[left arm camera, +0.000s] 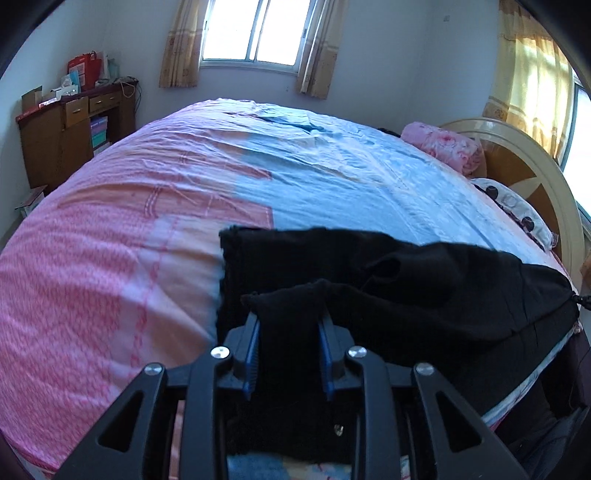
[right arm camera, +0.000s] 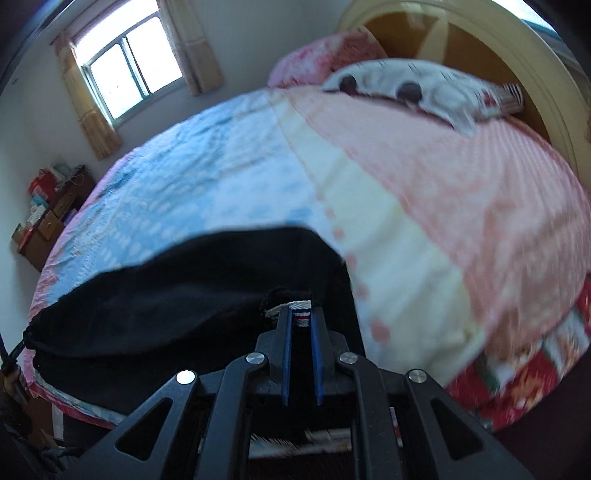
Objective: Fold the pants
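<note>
Both my tongs pinching black pants at the bed's near edge

My left gripper [left arm camera: 290,314] clamps a fabric bunch, my right gripper [right arm camera: 301,314] the striped waistband tab [right arm camera: 300,308]; black pants [left arm camera: 406,288] stretch crosswise between them over the bedspread [left arm camera: 332,177]

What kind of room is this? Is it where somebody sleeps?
Yes, it looks like a bedroom. A big bed with a pink and blue cover fills the view, pillows lie against a curved headboard, and a curtained window is behind it. A wooden desk stands in the corner.
</note>
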